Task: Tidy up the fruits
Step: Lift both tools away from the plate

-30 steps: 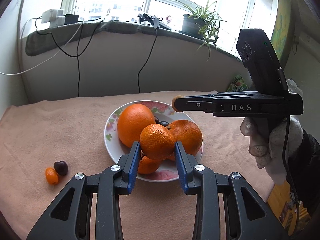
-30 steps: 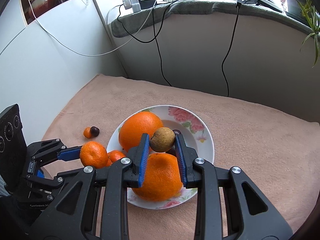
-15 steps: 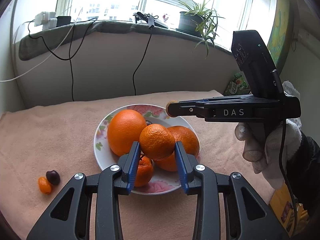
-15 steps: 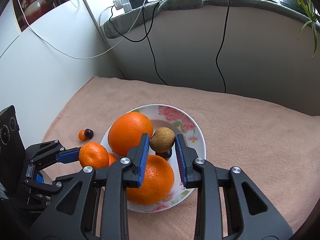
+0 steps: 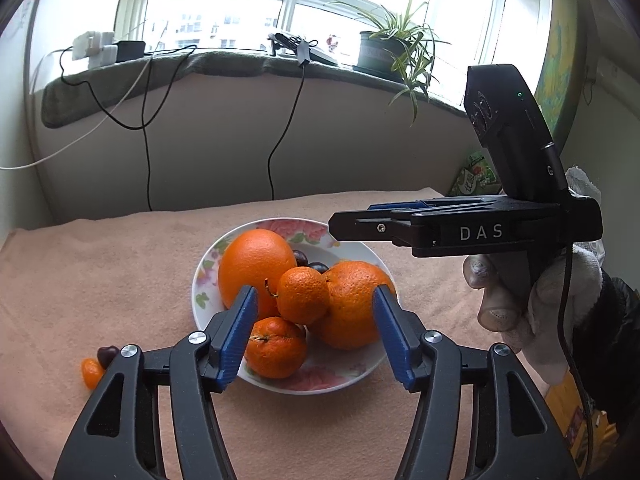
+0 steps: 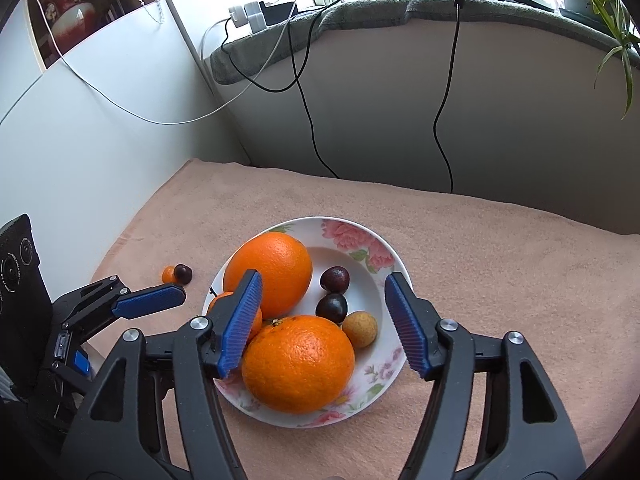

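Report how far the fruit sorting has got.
Mostly done: two oranges, two mandarins, two cherries and the brown longan lie in the plate. Nothing in hand: the left gripper and right gripper have just been opening and hold nothing. Left: the kumquat and cherry on the cloth.

Quick count: one floral plate holding two big oranges, two mandarins, two dark cherries and one small tan round fruit (a longan, maybe). Off the plate on the peach cloth there's one more cherry and one tiny orange kumquat. So nine fruits total, seven plated, two loose.
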A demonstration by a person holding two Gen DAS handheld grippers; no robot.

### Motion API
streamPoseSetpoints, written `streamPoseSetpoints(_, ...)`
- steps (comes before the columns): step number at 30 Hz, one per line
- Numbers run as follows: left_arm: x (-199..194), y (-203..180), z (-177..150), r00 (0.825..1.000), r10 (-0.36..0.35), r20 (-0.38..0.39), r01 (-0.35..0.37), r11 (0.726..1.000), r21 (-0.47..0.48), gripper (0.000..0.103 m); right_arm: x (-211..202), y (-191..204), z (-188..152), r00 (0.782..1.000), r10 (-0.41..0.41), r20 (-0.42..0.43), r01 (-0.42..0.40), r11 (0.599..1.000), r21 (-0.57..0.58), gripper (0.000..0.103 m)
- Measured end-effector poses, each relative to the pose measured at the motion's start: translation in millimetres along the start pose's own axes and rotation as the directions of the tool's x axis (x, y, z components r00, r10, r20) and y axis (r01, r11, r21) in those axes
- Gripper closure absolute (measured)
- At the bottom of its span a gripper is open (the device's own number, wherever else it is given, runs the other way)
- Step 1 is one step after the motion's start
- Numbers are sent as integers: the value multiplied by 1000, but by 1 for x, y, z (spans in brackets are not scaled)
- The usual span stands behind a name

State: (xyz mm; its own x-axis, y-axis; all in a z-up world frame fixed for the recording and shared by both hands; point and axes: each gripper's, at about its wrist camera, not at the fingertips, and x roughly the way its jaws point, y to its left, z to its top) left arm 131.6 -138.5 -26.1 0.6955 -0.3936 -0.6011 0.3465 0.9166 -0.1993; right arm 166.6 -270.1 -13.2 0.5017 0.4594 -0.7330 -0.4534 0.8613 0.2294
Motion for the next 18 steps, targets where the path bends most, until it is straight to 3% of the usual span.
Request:
streamPoseSetpoints(3, -2, -1, 0, 1000, 17, 5, -17, 1000, 2, 34, -2, 3, 1, 1000, -10, 8, 11, 1000, -7, 25)
streamPoseSetpoints(7, -4, -3, 0, 999, 38, 8, -39, 999, 8, 30, -2, 6, 1, 1000, -12, 6, 12, 1000, -9, 21)
streamPoseSetpoints(18, -13, 1, 0, 998, 62, 30, -62, 998, 6, 30, -3, 22, 8, 1000, -8, 17, 9, 999, -37, 21)
